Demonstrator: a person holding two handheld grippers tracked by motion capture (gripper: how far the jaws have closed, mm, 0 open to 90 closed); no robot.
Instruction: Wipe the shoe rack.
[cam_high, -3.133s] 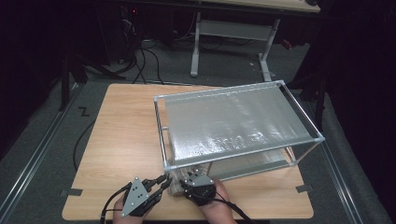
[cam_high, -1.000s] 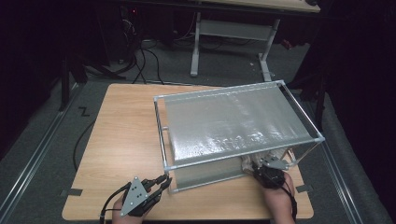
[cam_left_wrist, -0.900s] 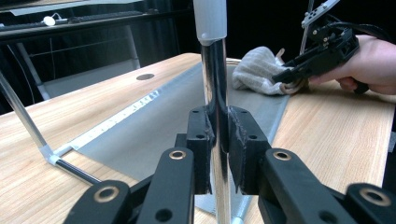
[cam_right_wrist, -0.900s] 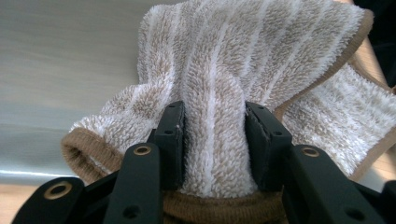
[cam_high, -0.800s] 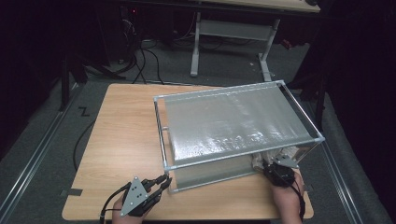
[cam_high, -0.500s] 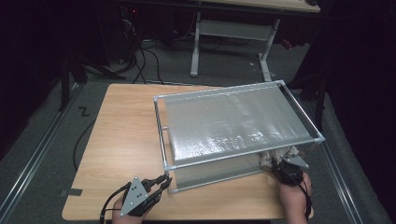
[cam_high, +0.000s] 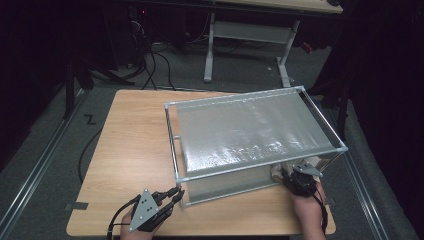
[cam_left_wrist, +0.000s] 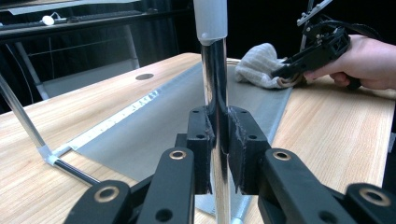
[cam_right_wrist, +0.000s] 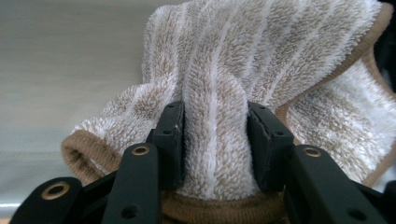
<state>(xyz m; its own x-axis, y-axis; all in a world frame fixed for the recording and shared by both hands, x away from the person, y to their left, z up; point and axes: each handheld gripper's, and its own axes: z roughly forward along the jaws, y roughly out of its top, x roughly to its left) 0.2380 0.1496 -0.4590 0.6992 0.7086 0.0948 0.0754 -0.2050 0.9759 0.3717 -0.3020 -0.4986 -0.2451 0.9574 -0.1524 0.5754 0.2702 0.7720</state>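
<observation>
The wooden bench (cam_high: 130, 150) carried a metal-framed rack (cam_high: 255, 135) with a grey fabric shelf stretched across its top and a second grey sheet (cam_left_wrist: 154, 126) lying low inside the frame. The left tongs (cam_high: 172, 196) sat at the rack's near corner on that hand's side, and their jaws were clamped together on the upright chrome post (cam_left_wrist: 215, 93) of that corner; in the left gripper view the post rose straight up between the two pads, both pressing on it. Far along the same front edge, at the other near corner, the right tongs (cam_high: 289, 176) reached in under the top shelf. Their jaws had just been opening a little, yet a thick fold of a striped beige-and-white fluffy sock (cam_right_wrist: 261, 60) stood squeezed between the pads. The rest of the sock bunched ahead of and to both sides of these tongs, resting on the lower grey sheet, well apart from the left tongs.
</observation>
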